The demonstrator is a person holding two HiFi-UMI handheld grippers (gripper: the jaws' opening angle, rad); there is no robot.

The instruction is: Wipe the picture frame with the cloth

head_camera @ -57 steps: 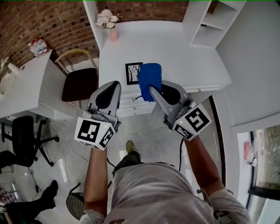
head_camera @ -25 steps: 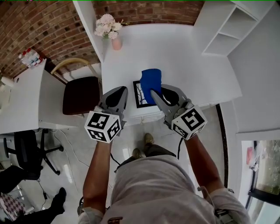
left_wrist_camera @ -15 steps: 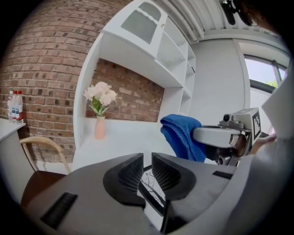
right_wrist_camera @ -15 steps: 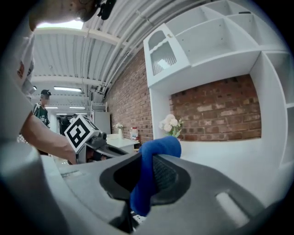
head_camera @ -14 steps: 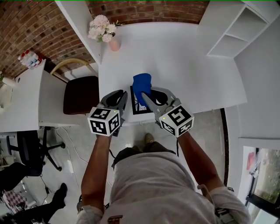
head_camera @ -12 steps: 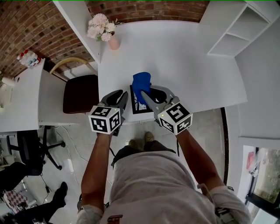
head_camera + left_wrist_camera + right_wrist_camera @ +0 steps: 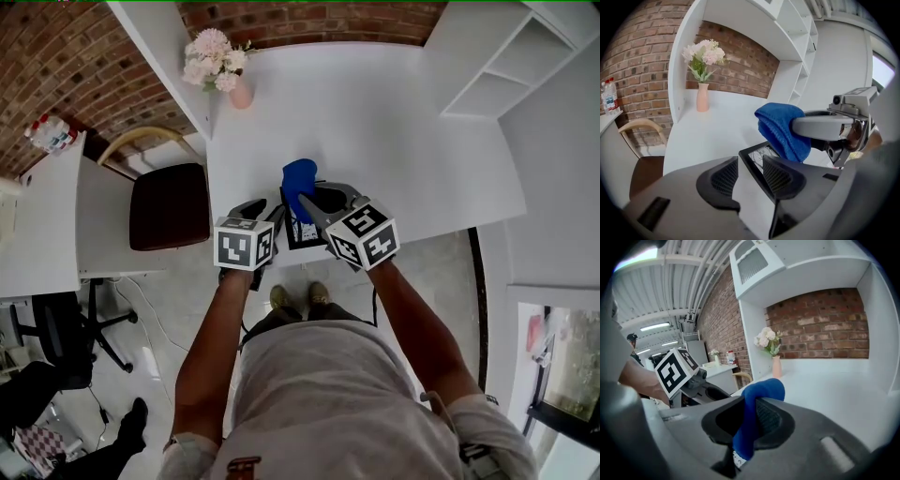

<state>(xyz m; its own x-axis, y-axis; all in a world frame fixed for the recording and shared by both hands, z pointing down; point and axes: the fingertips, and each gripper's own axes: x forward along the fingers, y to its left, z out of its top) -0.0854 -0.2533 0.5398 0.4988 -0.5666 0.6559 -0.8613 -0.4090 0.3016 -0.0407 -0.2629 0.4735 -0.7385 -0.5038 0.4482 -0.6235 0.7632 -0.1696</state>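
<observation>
A black picture frame (image 7: 302, 231) lies flat near the front edge of the white desk (image 7: 403, 141). My right gripper (image 7: 314, 198) is shut on a folded blue cloth (image 7: 298, 178), which hangs just over the frame's far part. In the right gripper view the cloth (image 7: 761, 392) is pinched between the pads. My left gripper (image 7: 263, 212) is at the frame's left side with its jaws apart; they have just been opening. In the left gripper view the frame's (image 7: 758, 153) left edge runs between the jaws, close to the right one, and no pad presses on it. The cloth (image 7: 782, 129) shows just beyond.
A pink vase of flowers (image 7: 240, 92) stands at the desk's back left. White shelves (image 7: 487, 56) rise at the right. A dark-seated chair (image 7: 169, 204) stands left of the desk, beside a second white table (image 7: 42, 225). A brick wall runs behind.
Both grippers have come down and in toward the desk's front edge. The left jaws, shut before, now stand apart beside the frame. The cloth has sunk toward the frame.
</observation>
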